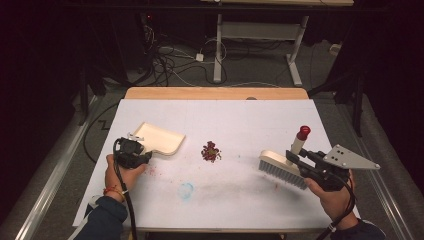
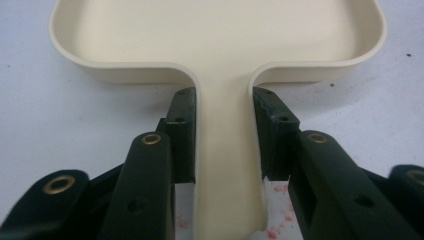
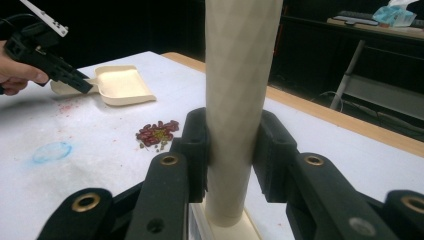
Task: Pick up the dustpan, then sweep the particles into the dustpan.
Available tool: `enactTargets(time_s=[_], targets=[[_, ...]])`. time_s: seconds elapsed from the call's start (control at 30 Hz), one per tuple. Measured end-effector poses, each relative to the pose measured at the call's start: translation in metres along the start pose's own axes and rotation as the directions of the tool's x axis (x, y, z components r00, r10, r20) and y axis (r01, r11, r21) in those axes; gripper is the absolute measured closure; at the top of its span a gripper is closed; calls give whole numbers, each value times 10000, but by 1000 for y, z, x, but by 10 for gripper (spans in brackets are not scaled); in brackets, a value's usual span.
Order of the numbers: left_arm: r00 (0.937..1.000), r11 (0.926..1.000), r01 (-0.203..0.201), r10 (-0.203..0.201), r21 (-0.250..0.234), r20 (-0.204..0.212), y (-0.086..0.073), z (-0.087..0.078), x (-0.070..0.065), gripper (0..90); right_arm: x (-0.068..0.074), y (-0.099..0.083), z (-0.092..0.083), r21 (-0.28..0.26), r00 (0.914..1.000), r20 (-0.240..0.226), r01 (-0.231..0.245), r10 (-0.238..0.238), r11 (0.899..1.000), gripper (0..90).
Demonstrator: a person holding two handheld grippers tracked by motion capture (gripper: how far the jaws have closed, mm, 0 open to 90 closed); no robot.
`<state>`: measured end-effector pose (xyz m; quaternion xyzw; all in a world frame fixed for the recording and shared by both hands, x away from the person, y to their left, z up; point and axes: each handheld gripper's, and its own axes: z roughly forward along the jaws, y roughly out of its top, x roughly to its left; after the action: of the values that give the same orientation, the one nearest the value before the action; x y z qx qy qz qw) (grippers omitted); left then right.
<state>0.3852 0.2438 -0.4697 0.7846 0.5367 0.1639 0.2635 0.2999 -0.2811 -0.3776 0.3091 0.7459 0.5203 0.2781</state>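
Between the dustpan [image 1: 159, 138], its handle clamped in the left claw [image 1: 146, 156], and the brush [image 1: 283, 169], gripped by its upright handle in the right claw [image 1: 295, 159], lies the bean pile [image 1: 211, 151], nearer the dustpan.

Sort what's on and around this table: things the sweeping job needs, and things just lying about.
In use: dustpan, held by left gripper; brush, held by right gripper; pile of red beans.

Lying about: blue smudge on the table; cables on the floor.
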Motion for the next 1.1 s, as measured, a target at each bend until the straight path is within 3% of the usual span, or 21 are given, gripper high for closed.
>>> enactTargets(time_s=[0.5, 0.63, 0.73, 0.8, 0.9, 0.93, 1.07, 1.1], targets=[[9972, 9965, -751, 749, -356, -62, -1, -26, -3, 644, -2, -1, 0, -137, 9990, 436, -40, 46, 9999, 707], [9953, 9943, -957, 963, -469, 107, -4, -35, -6, 644, -3, -1, -1, -182, 9980, 612, -169, 179, 9997, 707], [9926, 9920, -1166, 1180, -490, 279, -6, -39, -10, 645, -6, -2, -2, -164, 9977, 643, -209, 219, 9996, 708], [9867, 9871, -1548, 1566, -414, 429, -7, -42, -16, 645, -6, -2, -2, -156, 9976, 661, -192, 202, 9997, 708], [9830, 9840, -1739, 1759, -400, 532, -7, -45, -20, 645, -6, -1, -1, -107, 9976, 669, -162, 169, 9998, 708], [9792, 9804, -1930, 1950, -393, 563, -8, -48, -25, 645, -6, -1, 1, -123, 9978, 648, -139, 146, 9998, 708], [9748, 9769, -2095, 2120, -414, 693, -13, -54, -29, 644, -6, -1, 5, -92, 9980, 604, -206, 211, 9997, 708], [9720, 9760, -2136, 2167, -426, 911, -18, -58, -30, 645, -5, -1, 7, -7, 9983, 556, -191, 191, 9998, 708]])
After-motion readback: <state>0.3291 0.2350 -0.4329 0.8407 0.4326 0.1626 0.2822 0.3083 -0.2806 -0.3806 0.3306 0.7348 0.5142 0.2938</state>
